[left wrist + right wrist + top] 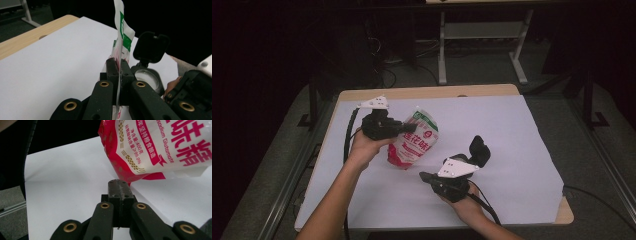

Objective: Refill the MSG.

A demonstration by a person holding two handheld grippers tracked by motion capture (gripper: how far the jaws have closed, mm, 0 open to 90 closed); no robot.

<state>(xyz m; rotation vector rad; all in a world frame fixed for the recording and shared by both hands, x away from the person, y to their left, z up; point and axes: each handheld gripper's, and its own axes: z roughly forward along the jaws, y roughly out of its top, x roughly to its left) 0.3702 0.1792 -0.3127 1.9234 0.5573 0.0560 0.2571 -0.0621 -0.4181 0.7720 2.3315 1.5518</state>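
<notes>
A red and white seasoning bag (416, 141) hangs tilted over the white sheet, its lower corner near the paper. My left gripper (406, 129) is shut on the bag's upper edge; in the left gripper view the thin bag edge (121, 47) is pinched between the jaws of the left gripper (119, 68). A small black container (478, 150) with its hinged lid (151, 46) open stands to the right and shows a white inside (147, 78). My right gripper (425, 176) is low near the front, shut on nothing, pointing at the bag's bottom (140, 157). The right gripper (119, 187) has nothing between its jaws.
A white paper sheet (512, 125) covers most of the wooden table (427, 92). Beyond the far edge lie dark floor and a white desk frame (442, 45). Cables trail from both grippers toward the near edge.
</notes>
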